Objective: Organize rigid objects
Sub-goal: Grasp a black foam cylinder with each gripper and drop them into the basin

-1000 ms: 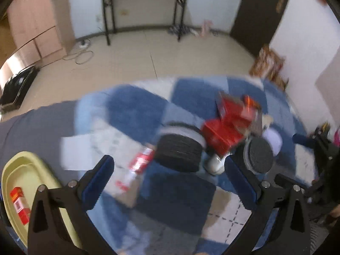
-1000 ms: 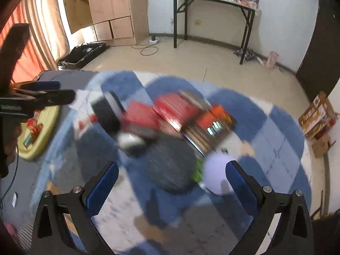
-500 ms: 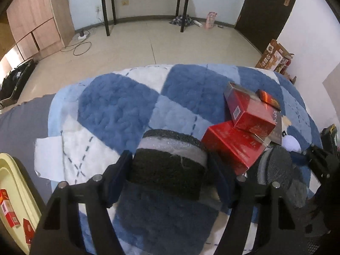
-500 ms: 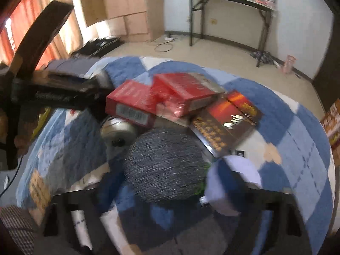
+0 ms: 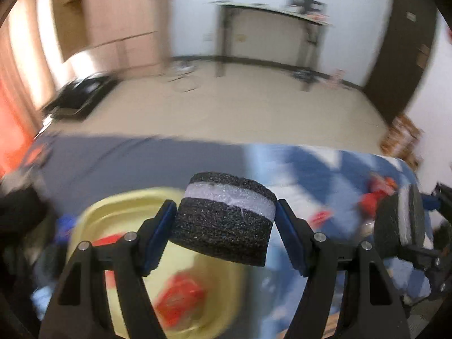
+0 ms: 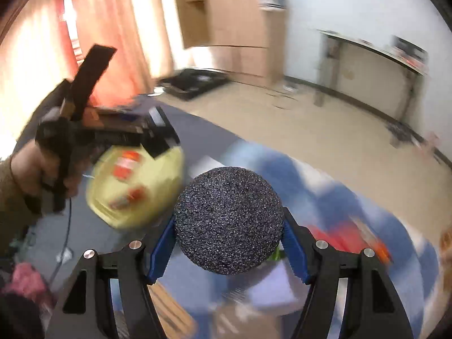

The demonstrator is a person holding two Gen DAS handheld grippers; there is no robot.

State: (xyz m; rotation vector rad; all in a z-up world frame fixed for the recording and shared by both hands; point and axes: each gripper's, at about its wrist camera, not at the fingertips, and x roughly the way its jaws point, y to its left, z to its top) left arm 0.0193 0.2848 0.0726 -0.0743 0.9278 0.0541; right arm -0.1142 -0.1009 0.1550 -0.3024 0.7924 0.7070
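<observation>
My left gripper (image 5: 224, 236) is shut on a black-and-white foam disc (image 5: 226, 214) and holds it in the air above the yellow tray (image 5: 93, 220). My right gripper (image 6: 227, 244) is shut on a second black foam disc (image 6: 228, 221), flat face toward the camera, lifted above the blue checked blanket (image 6: 325, 197). That second disc also shows at the right of the left wrist view (image 5: 401, 223). The left gripper shows in the right wrist view (image 6: 158, 132) over the tray (image 6: 158, 197). Both views are blurred.
Red packets (image 5: 178, 302) lie in the tray. Red boxes (image 5: 375, 195) lie on the blanket at the right. A grey mat (image 5: 118, 158) lies under the tray. Beyond are bare floor, a black-legged table (image 5: 271, 28) and wooden cabinets (image 5: 113, 14).
Both grippers have closed on their foam discs and lifted them off the blanket. Both have swung left toward the yellow tray.
</observation>
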